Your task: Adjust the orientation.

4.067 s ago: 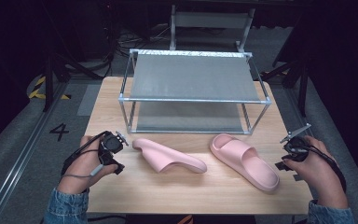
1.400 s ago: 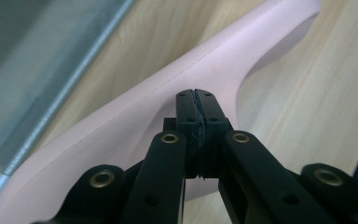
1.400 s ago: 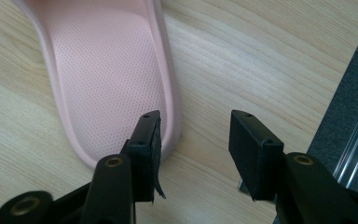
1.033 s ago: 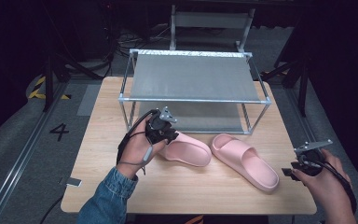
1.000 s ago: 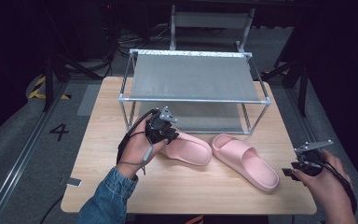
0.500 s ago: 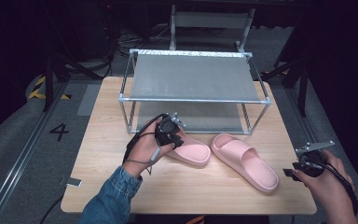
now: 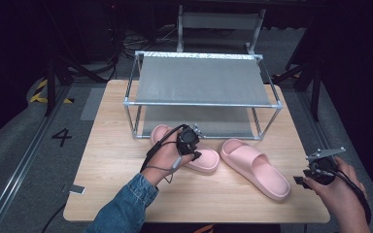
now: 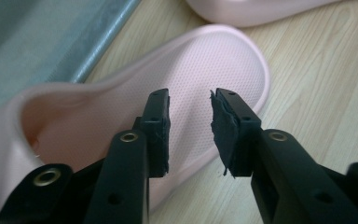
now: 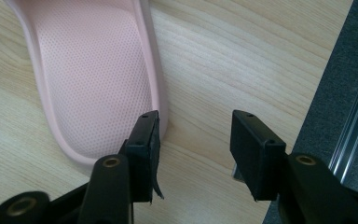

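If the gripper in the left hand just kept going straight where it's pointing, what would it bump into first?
Most likely the left slipper: the left gripper looks along its open jaws at the dotted footbed near the heel. Nothing sits between the jaws, which have just been opening. How much gap remains is hard to judge.

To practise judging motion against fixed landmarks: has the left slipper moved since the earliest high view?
Yes. The left slipper has shifted toward the metal rack; its toe end now lies by the rack's front left leg, nearer the right slipper.
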Tool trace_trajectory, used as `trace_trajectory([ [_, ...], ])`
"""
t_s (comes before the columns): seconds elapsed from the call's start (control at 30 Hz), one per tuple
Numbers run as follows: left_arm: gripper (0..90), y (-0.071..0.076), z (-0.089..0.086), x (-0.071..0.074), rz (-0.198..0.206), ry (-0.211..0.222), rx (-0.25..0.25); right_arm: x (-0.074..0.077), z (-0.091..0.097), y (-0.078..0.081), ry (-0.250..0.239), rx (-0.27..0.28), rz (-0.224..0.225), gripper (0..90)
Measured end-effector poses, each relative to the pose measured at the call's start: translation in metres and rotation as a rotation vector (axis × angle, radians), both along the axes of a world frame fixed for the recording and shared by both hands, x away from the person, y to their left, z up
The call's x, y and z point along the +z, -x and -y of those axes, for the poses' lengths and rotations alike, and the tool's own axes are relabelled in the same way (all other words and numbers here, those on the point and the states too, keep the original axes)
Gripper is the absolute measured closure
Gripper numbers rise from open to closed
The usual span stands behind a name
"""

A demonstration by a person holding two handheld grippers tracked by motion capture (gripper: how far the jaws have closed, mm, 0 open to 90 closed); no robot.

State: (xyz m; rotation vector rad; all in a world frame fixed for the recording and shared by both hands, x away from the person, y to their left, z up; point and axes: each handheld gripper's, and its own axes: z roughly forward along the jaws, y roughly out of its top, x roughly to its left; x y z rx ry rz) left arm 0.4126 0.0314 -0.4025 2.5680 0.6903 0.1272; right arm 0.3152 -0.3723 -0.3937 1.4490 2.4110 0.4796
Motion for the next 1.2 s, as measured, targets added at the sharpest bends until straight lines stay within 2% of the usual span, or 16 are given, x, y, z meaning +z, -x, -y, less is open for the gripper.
trace_trajectory([
  [0.03, 69.3, 0.000, 0.000, -0.001, -0.002, -0.018, 0.002, 0.000, 0.000, 0.000, -0.001, 0.002, -0.003, 53.8],
  [0.13, 71.9, 0.000, -0.002, -0.004, -0.017, -0.027, 0.021, -0.001, -0.001, 0.000, 0.001, 0.006, -0.005, 53.6],
  [0.33, 73.9, 0.001, -0.011, -0.004, -0.018, -0.079, 0.062, 0.001, -0.003, -0.003, 0.003, 0.016, 0.000, 53.0],
  [0.6, 75.8, 0.009, -0.032, -0.002, -0.048, -0.098, 0.117, 0.004, -0.011, -0.015, 0.000, 0.047, 0.009, 52.5],
  [0.8, 75.0, 0.018, -0.054, 0.001, -0.062, -0.124, 0.167, 0.005, -0.022, -0.027, -0.002, 0.083, 0.015, 52.2],
  [1.07, 74.6, 0.026, -0.093, 0.004, -0.101, -0.130, 0.250, 0.005, -0.039, -0.042, -0.005, 0.135, 0.018, 51.9],
  [1.2, 73.9, 0.028, -0.104, 0.005, -0.110, -0.127, 0.271, 0.005, -0.045, -0.047, -0.007, 0.152, 0.016, 51.8],
])
